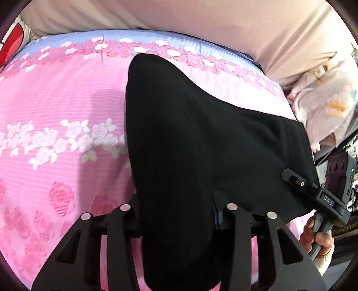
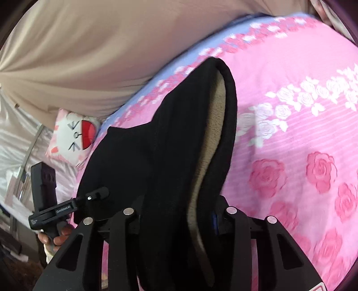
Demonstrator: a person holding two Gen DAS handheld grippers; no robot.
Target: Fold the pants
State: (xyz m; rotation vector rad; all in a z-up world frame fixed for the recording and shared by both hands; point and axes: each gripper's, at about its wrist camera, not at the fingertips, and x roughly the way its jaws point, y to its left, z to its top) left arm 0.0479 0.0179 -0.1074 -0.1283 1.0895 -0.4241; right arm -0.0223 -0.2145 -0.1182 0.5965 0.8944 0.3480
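Your left gripper [image 1: 179, 215] and right gripper [image 2: 179, 215] are both clamped on the black pants [image 1: 201, 134]. You hold them up over the pink bed cover [image 1: 56, 100]. They are soft, thick and floppy, so keep hold near the edges.

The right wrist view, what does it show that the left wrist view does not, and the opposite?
Only the right wrist view shows the beige fleece lining inside the pants and the left gripper. Only the left wrist view shows the right gripper and the floral bedding. Both show the black pants held over the pink rose blanket, and the beige curtain.
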